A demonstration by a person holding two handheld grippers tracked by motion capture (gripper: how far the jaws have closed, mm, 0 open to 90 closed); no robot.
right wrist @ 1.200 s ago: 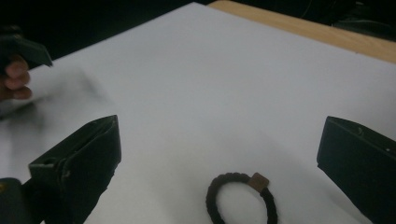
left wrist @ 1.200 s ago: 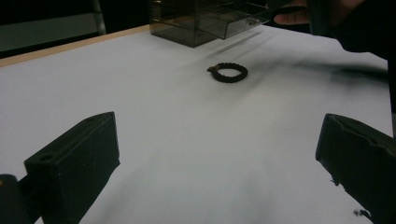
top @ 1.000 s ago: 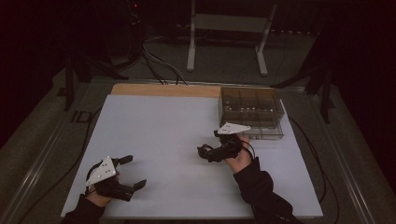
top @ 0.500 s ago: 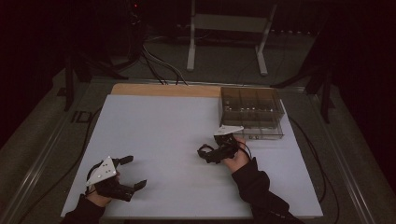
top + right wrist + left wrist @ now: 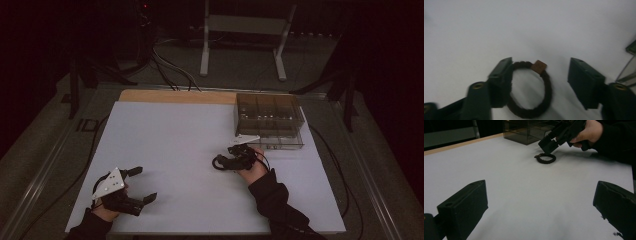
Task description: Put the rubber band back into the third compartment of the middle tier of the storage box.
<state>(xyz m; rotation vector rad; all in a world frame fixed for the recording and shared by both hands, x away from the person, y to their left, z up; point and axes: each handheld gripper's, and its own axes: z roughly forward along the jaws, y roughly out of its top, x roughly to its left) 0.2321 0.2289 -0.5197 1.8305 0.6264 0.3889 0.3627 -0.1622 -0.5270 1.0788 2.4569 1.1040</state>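
Observation:
A dark hair tie (image 5: 218, 163) with a small brown tag lies flat on the white table (image 5: 170, 135). In the right gripper view the hair tie (image 5: 548, 86) lies between my right gripper's (image 5: 541, 68) open jaws, with the left jaw touching its rim. In the high view my right gripper (image 5: 223, 161) is at the table's middle right, just in front of the clear box (image 5: 270, 120). From the left gripper view, the right gripper (image 5: 549, 145) hovers right over the hair tie (image 5: 545, 158). My left gripper (image 5: 145, 184) rests open and holds nothing at the front left.
The clear compartment box (image 5: 524, 132) stands at the back right of the table, its corner (image 5: 631, 62) close to my right gripper. A wooden strip (image 5: 175, 96) runs along the far edge. Cables (image 5: 335, 165) trail off the right side.
My right gripper has shifted slightly left and down over the hair tie. The left gripper has stayed where it was.

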